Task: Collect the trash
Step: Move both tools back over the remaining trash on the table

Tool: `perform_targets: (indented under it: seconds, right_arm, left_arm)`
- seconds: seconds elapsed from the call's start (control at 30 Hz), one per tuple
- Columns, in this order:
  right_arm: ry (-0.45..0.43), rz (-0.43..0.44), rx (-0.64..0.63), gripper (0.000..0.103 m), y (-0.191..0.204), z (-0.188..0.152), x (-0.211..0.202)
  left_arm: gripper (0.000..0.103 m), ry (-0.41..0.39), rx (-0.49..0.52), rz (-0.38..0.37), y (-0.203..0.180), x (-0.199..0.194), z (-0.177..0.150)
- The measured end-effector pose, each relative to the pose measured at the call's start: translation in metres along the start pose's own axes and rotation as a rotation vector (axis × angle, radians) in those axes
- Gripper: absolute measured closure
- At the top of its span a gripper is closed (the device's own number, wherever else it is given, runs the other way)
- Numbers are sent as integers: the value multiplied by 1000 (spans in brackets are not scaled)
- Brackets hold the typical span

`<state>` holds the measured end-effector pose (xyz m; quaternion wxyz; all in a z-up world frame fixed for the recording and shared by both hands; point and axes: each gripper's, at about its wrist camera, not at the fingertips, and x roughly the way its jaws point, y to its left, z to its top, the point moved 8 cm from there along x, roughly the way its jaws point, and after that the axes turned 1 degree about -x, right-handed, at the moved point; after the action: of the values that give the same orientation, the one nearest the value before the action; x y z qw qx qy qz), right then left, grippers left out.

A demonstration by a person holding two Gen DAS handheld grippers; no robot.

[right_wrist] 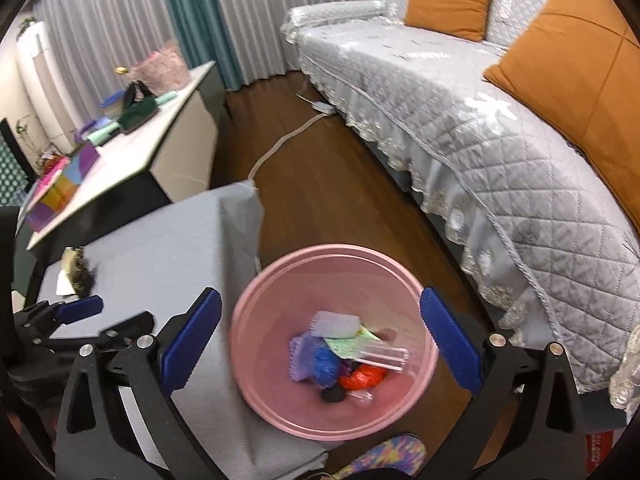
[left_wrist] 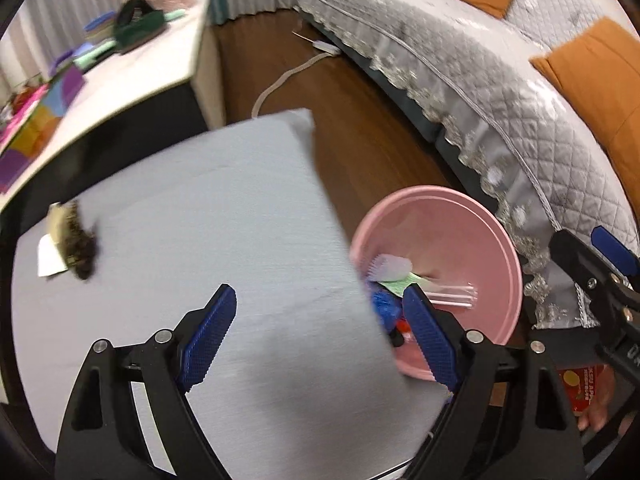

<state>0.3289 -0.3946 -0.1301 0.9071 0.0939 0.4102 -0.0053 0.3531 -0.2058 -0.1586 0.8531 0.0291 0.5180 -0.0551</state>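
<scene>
A pink bin (left_wrist: 440, 200) stands on the wood floor beside the grey-covered table (left_wrist: 200, 220). Several scraps (right_wrist: 344, 356) lie in the bin (right_wrist: 332, 250): blue and purple wrappers, a red piece, a clear plastic piece. A dark crumpled scrap (left_wrist: 78, 244) on a white paper (left_wrist: 50, 258) lies at the table's far left; the scrap (right_wrist: 82, 272) also shows in the right wrist view. My left gripper (left_wrist: 320, 296) is open and empty over the table's right edge. Directly above the bin, my right gripper (right_wrist: 320, 296) hangs open with nothing in it.
A sofa (right_wrist: 460, 120) with a grey quilted cover and orange cushions (right_wrist: 448, 0) runs along the right. A white cabinet (left_wrist: 140, 76) with clutter stands at back left. A cable (right_wrist: 280, 144) and power strip lie on the floor. A colourful slipper (right_wrist: 384, 456) sits below the bin.
</scene>
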Motion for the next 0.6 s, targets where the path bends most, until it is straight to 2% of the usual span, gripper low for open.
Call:
perform_targets:
  seconds: [0.17,0.37,0.6]
  right_arm:
    - [-64,95,-18,5,33,8,-13]
    - [-121,169,-72,5,84,15,-23]
    - [-91,231,-191,5,157,5,-15]
  left_arm:
    - [20,-52,-74,57,64,-29,-6]
    - [20,-80,-145,170,154,-54,-28]
    - [20,-93,-337,265,269,-80,-60]
